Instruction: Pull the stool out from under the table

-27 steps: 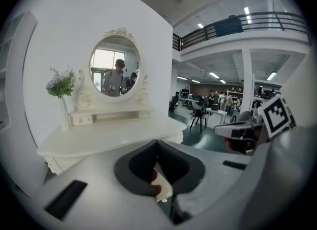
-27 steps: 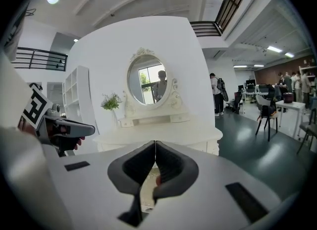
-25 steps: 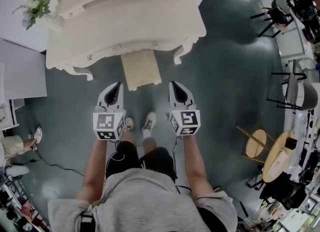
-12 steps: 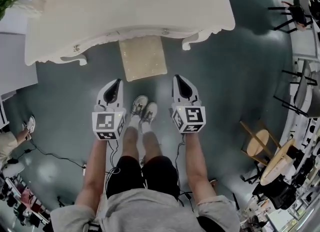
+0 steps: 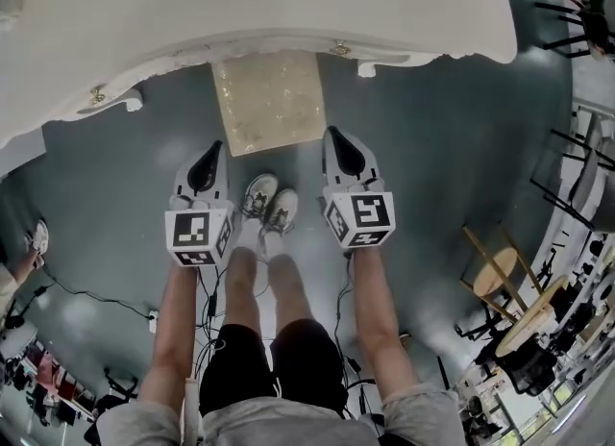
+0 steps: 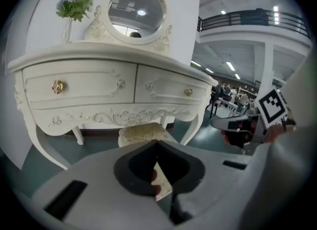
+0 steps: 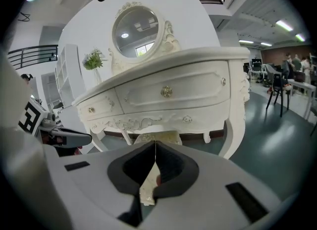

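Observation:
The stool (image 5: 267, 100) has a cream patterned cushion and stands half under the white dressing table (image 5: 240, 2), its near half sticking out. My left gripper (image 5: 213, 146) hovers just off the stool's near left corner, jaws shut and empty. Off the near right corner, my right gripper (image 5: 332, 132) is likewise shut with nothing in it. In the left gripper view the stool (image 6: 141, 134) lies beyond the shut tips (image 6: 157, 142), below the table's drawers (image 6: 99, 90). The right gripper view shows the stool (image 7: 161, 137) straight ahead of its shut tips (image 7: 155, 143).
The person's feet (image 5: 269, 206) stand between the grippers, close to the stool. The curved table legs (image 7: 237, 125) flank the stool. A mirror (image 6: 136, 8) and a vase of flowers (image 6: 73, 8) sit on the table. Wooden stools (image 5: 495, 276) and dark chairs (image 5: 577, 21) stand at the right; a cable (image 5: 86, 295) runs at the left.
Both grippers have sunk toward the floor alongside the stool. The person has bent lower, so table and stool fill more of the head view. Both sets of jaws stayed shut.

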`<state>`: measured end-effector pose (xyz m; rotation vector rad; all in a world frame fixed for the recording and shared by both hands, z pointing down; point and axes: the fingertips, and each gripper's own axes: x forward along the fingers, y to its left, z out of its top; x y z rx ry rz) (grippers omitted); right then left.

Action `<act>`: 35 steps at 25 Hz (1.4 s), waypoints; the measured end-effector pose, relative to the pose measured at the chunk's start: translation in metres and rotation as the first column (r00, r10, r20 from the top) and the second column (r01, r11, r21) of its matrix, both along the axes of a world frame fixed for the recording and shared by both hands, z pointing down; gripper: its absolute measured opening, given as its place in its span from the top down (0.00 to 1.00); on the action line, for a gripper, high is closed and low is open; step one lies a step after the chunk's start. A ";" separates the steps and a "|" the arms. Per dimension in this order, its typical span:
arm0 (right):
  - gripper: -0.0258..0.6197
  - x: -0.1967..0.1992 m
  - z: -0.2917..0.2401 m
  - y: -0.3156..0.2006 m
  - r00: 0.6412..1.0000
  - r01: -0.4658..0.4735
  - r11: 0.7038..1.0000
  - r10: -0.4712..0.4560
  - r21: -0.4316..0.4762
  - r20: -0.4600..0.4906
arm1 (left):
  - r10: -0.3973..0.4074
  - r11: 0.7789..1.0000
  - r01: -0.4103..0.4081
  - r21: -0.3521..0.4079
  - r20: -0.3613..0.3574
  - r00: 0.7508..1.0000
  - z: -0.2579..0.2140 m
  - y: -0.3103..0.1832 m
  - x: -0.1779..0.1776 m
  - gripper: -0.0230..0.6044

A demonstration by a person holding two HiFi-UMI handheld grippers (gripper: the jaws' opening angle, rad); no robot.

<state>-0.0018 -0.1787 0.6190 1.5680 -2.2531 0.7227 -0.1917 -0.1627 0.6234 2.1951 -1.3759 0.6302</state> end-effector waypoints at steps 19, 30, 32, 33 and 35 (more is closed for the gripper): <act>0.68 0.000 0.116 -0.032 0.996 0.059 0.990 -0.049 -0.129 0.080 | -0.043 0.984 0.026 -0.176 -0.094 0.995 0.119 -0.032 -0.006 0.89; 0.44 0.001 0.173 -0.049 0.989 0.118 0.958 -0.090 -0.263 0.117 | -0.166 0.942 0.114 -0.317 -0.141 0.976 0.175 -0.044 -0.025 0.62; 0.43 0.002 0.182 -0.050 0.988 0.125 0.949 -0.093 -0.288 0.123 | -0.199 0.930 0.140 -0.341 -0.146 0.969 0.184 -0.047 -0.030 0.59; 0.43 0.002 0.186 -0.051 0.987 0.129 0.945 -0.094 -0.299 0.128 | -0.209 0.925 0.146 -0.350 -0.150 0.966 0.187 -0.049 -0.031 0.59; 0.42 0.002 0.192 -0.051 0.986 0.135 0.939 -0.095 -0.318 0.138 | -0.219 0.920 0.148 -0.364 -0.162 0.962 0.192 -0.051 -0.032 0.59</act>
